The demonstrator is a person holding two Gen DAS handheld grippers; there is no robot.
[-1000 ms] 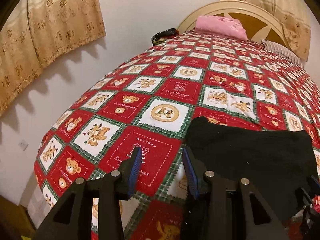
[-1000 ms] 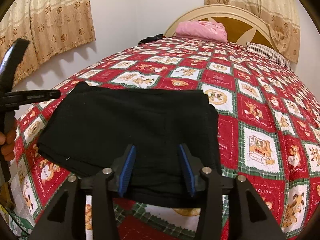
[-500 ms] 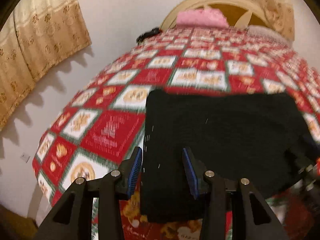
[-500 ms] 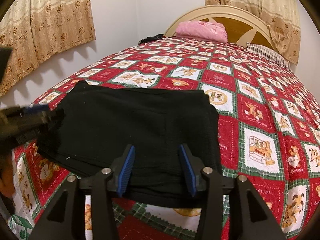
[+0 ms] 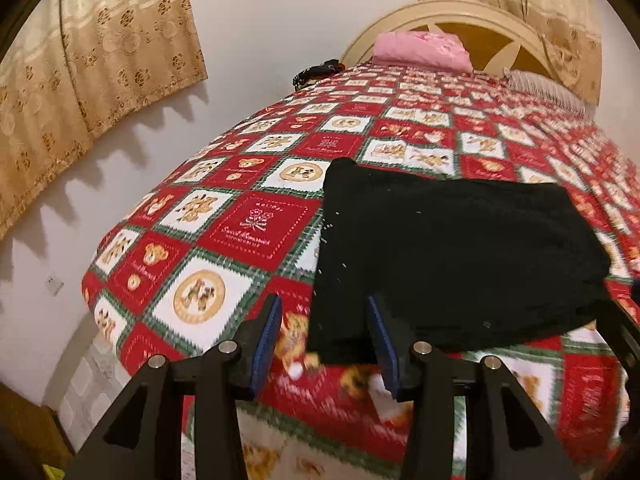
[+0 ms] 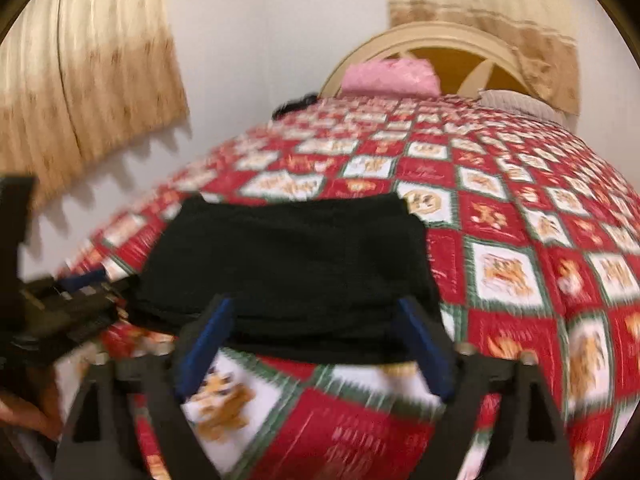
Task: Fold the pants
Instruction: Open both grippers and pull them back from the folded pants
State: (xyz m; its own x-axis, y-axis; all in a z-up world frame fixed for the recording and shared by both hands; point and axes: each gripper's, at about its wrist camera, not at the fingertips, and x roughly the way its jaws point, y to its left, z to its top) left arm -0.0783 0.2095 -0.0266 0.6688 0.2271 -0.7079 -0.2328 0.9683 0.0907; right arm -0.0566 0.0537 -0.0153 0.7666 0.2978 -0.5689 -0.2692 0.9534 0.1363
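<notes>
The right gripper (image 6: 310, 338) tilted downward, its jaws just sprung wide and empty; the half-open left gripper (image 5: 324, 338) straddled the folded black knit pants' (image 5: 452, 256) seven-o'clock corner without pinching it.

The pants (image 5: 452, 256) ahead of the grippers are plain black, flecked with a few pale specks. Under them the bedspread (image 5: 248, 224) is a patchwork of red and white squares edged in green plaid, with tan teddy bears, gold medallions and white lettering. Both grippers have black frames and blue pads (image 5: 267, 338). Far ahead, a pink pillow (image 5: 420, 50) leans on a cream headboard (image 5: 448, 10) with mustard panels. The curtains (image 5: 100, 64) are beige with brown floral motifs, on a white wall (image 5: 280, 12).
</notes>
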